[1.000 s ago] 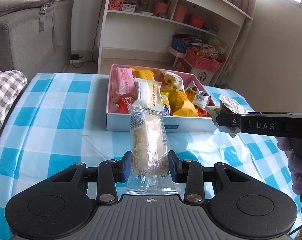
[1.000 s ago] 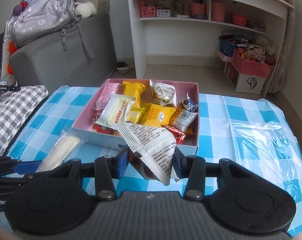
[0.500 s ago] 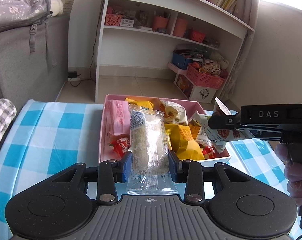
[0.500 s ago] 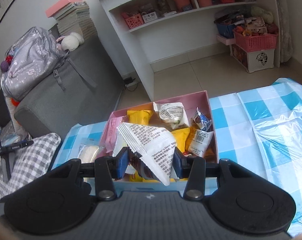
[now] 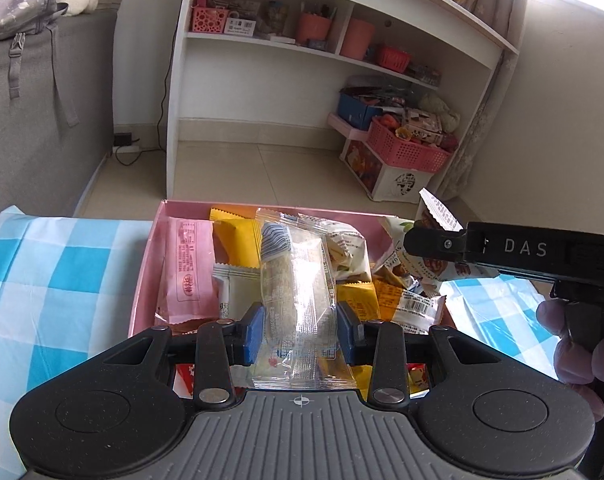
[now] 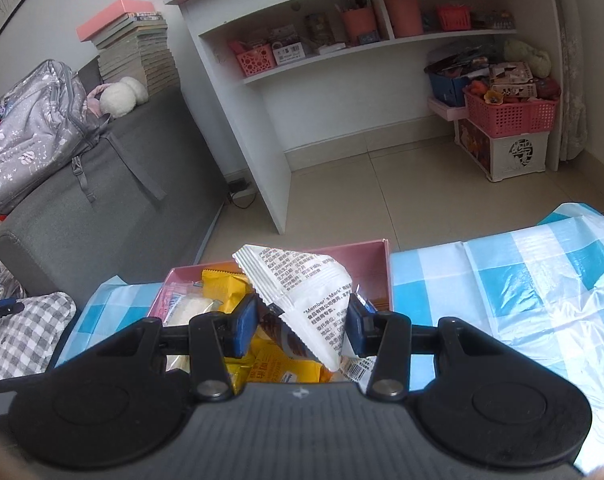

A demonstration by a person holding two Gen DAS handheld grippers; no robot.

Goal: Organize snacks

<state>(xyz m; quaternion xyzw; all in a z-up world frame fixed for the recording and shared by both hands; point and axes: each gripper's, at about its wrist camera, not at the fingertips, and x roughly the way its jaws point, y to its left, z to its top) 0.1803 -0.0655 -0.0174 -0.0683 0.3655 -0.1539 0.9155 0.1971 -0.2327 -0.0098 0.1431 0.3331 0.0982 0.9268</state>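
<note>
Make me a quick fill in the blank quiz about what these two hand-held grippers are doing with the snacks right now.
The left hand-held gripper holds a ____ plastic packet.
The right hand-held gripper holds a ____ pouch with black print.
Both snacks are above the ____ box.
The tablecloth is blue and white ____.

Answers: clear; white; pink; checked

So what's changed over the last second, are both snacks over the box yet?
Both have come forward. The left hand-held gripper carried its clear-wrapped pastry from above the blue-checked tablecloth to over the pink box. The right hand-held gripper brought its white packet over the box too. Neither let go; the box's snacks look unmoved.
</note>
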